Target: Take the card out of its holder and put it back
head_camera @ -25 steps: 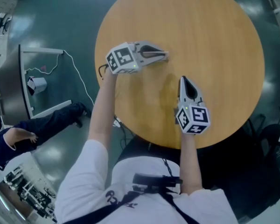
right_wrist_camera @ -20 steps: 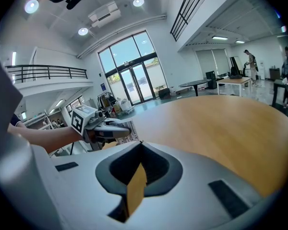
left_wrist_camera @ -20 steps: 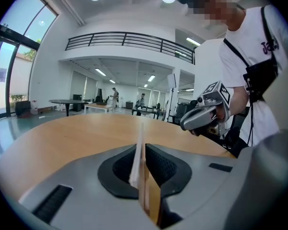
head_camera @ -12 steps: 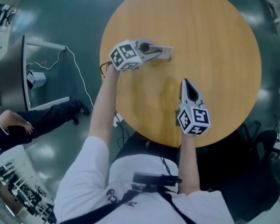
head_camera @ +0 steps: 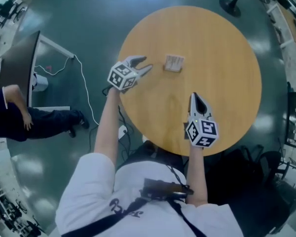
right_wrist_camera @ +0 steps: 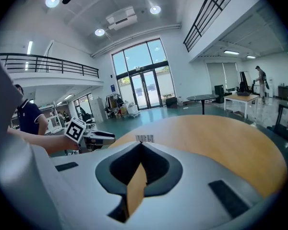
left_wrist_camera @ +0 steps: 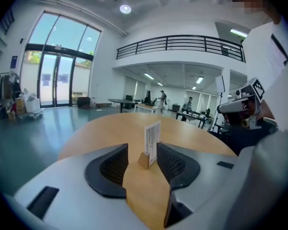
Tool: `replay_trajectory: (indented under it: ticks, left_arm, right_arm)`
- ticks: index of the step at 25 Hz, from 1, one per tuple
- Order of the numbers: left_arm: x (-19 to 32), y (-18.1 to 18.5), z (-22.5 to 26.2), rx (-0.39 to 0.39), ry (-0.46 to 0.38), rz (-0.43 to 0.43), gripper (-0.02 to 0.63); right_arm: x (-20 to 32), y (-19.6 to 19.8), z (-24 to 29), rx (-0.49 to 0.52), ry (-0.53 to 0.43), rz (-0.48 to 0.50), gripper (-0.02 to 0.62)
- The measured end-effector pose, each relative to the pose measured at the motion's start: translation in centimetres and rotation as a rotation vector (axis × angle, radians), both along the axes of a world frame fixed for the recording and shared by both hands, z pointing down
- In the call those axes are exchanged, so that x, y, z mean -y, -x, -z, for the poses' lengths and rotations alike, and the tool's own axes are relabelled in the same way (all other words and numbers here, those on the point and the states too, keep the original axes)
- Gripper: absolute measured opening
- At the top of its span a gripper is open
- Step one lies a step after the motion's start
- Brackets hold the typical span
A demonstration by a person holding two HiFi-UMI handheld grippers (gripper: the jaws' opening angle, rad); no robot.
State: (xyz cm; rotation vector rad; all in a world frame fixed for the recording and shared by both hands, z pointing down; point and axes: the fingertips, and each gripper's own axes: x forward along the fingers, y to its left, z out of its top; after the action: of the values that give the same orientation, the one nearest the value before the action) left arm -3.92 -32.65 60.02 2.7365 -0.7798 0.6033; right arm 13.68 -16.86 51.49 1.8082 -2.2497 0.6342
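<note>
Backing away toward the left of the head view, the left gripper (head_camera: pixel 146 63) is letting go. Its jaws have just been opening and are now standing apart with nothing between them. The card (head_camera: pixel 174 63) is standing upright in its small wooden holder (left_wrist_camera: pixel 143 160) on the round table (head_camera: pixel 222 43), above the centre of the frame, just right of those jaws and clear of them. This is suggesting the card is already back in place. The right gripper (head_camera: pixel 194 98) is hovering at lower centre, jaws together and empty, well apart from the card.
</note>
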Motion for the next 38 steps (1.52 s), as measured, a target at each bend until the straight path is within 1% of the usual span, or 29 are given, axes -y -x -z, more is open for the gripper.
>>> replay_trajectory:
  ticks: [2, 5, 8, 11, 12, 14, 16, 19, 21, 23, 25, 27, 30, 32, 35, 38]
  left_arm:
    - [-0.9, 1.8, 1.5, -0.038, -0.034, 0.084, 0.181]
    - [-2.8, 4.2, 4.2, -0.136, -0.074, 0.213, 0.181]
    - [-6.2, 5.9, 7.6, -0.205, -0.110, 0.293, 0.180]
    - [-8.3, 6.9, 12.6, -0.222, -0.171, 0.369, 0.176]
    - [-8.9, 6.7, 13.8, -0.222, -0.187, 0.400, 0.175]
    - [-10.5, 5.5, 14.9, -0.216, -0.206, 0.443, 0.172]
    - [-12.1, 4.4, 15.8, -0.211, -0.226, 0.448, 0.163]
    - [-14.0, 4.0, 18.1, -0.222, -0.275, 0.459, 0.151]
    - [-14.6, 4.1, 19.4, -0.235, -0.312, 0.483, 0.092]
    - [-15.4, 3.8, 20.7, -0.247, -0.343, 0.499, 0.041]
    - [-16.7, 2.8, 21.7, -0.256, -0.365, 0.504, 0.012]
    - [-18.4, 1.5, 22.0, -0.252, -0.369, 0.506, 0.012]
    - [-19.8, -0.4, 23.3, -0.228, -0.398, 0.490, 0.012]
    - [-20.7, -1.7, 24.4, -0.237, -0.403, 0.486, 0.012]
    - [-22.5, -3.3, 25.2, -0.267, -0.388, 0.497, 0.012]
    - [-24.0, -4.2, 25.1, -0.257, -0.386, 0.500, 0.012]
  right_arm:
    - [-0.3, 0.9, 1.0, -0.023, -0.031, 0.009, 0.020]
    - [-1.0, 2.5, 2.3, -0.055, -0.077, 0.000, 0.020]
    - [-2.3, 4.6, 4.2, -0.075, -0.118, -0.008, 0.020]
    - [-1.6, 7.8, 7.8, -0.033, -0.182, 0.073, 0.020]
    - [-1.6, 8.2, 8.9, -0.015, -0.200, 0.091, 0.020]
    - [-2.0, 7.2, 10.2, -0.024, -0.223, 0.060, 0.020]
    - [-2.6, 6.3, 11.3, -0.077, -0.240, 0.024, 0.019]
    - [-2.9, 7.2, 13.5, -0.131, -0.294, 0.049, 0.018]
    - [-2.7, 8.3, 14.9, -0.141, -0.336, 0.088, 0.018]
    - [-3.0, 9.0, 15.9, -0.124, -0.370, 0.116, 0.018]
    - [-4.0, 9.0, 16.2, -0.104, -0.384, 0.121, 0.018]
    - [-5.6, 8.5, 16.2, -0.100, -0.387, 0.123, 0.018]
    - [-7.3, 7.6, 17.0, -0.084, -0.407, 0.129, 0.018]
    - [-8.1, 6.7, 17.4, -0.072, -0.409, 0.127, 0.018]
    - [-9.4, 5.4, 17.3, -0.072, -0.398, 0.145, 0.018]
    - [-10.4, 4.3, 17.3, -0.061, -0.400, 0.150, 0.018]
